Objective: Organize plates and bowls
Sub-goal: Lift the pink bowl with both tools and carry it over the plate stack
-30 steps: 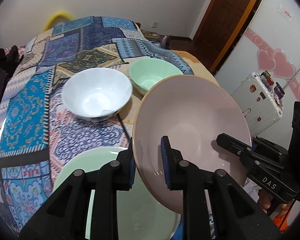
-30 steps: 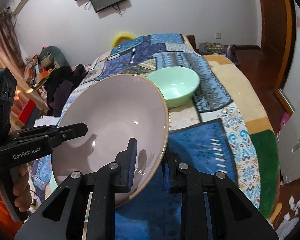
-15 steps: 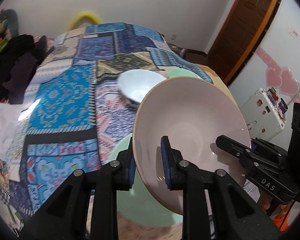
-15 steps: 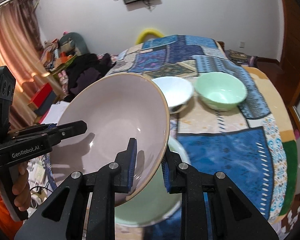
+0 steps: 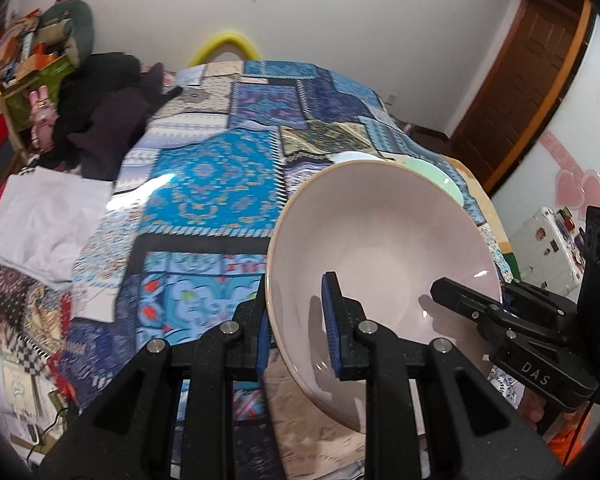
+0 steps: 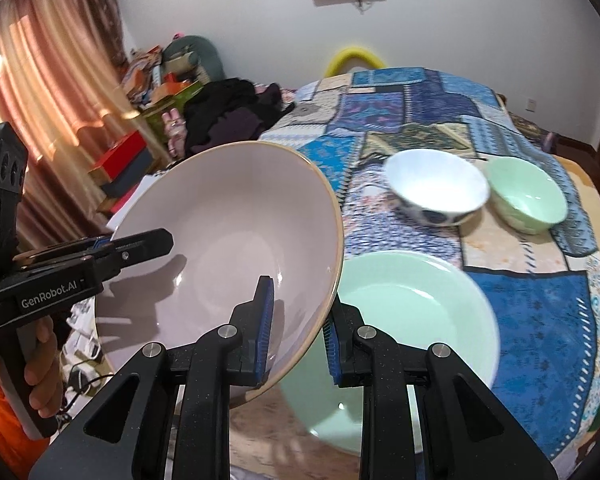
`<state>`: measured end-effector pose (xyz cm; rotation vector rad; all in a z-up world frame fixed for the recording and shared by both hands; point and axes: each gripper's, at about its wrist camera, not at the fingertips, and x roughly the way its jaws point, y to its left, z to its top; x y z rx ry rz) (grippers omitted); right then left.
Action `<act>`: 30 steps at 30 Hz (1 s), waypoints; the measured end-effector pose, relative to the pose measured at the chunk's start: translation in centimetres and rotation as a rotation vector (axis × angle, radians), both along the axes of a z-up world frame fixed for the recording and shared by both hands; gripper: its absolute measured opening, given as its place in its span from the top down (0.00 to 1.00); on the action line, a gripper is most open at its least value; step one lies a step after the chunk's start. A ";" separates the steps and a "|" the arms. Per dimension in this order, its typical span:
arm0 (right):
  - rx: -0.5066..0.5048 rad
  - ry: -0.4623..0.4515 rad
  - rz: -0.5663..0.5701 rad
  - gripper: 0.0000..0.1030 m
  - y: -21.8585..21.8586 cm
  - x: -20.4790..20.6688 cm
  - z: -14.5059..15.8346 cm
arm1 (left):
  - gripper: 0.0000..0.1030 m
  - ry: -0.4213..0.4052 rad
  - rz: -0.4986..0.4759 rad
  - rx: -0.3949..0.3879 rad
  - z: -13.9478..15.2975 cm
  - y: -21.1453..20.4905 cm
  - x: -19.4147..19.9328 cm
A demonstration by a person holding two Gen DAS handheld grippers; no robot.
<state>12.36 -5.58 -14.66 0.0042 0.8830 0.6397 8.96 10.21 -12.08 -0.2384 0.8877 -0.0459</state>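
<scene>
A large pale pink bowl point(image 5: 380, 248) point(image 6: 228, 240) hangs tilted above the table, held from both sides. My left gripper point(image 5: 296, 332) is shut on its left rim. My right gripper point(image 6: 298, 340) is shut on the opposite rim, one pad inside and one outside. Each gripper also shows in the other's view: the right gripper point(image 5: 480, 308) and the left gripper point(image 6: 140, 248). A light green plate point(image 6: 412, 312) lies on the table below and to the right of the pink bowl. Farther back stand a white bowl point(image 6: 436, 188) and a green bowl point(image 6: 528, 196).
A patchwork cloth point(image 5: 220, 196) covers the round table. A pile of dark clothes point(image 5: 100, 108) and a white cloth point(image 5: 44, 220) lie past its left edge. A person's hand point(image 6: 44, 364) grips the left tool. A brown door point(image 5: 520, 80) stands at the right.
Both grippers carried the pink bowl leftward across the table. The green plate has left the left wrist view and come out from under the bowl in the right wrist view.
</scene>
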 end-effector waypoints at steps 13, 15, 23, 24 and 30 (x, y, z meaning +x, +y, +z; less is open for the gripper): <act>-0.029 0.052 0.098 0.80 5.4 -0.5 -2.4 | 0.78 0.019 0.121 0.000 -1.5 5.8 -3.6; -0.039 0.067 0.105 0.80 5.8 -0.5 -3.0 | 0.78 0.035 0.132 -0.005 -2.2 6.4 -3.8; -0.096 0.135 0.118 0.80 7.3 -0.2 -5.6 | 0.78 0.103 0.152 -0.047 -5.7 8.3 -3.5; -0.100 0.140 0.120 0.80 7.4 -0.2 -5.8 | 0.78 0.113 0.156 -0.058 -6.3 8.5 -3.4; -0.126 0.173 0.133 0.80 7.9 0.0 -7.1 | 0.78 0.148 0.161 -0.084 -8.4 9.1 -2.9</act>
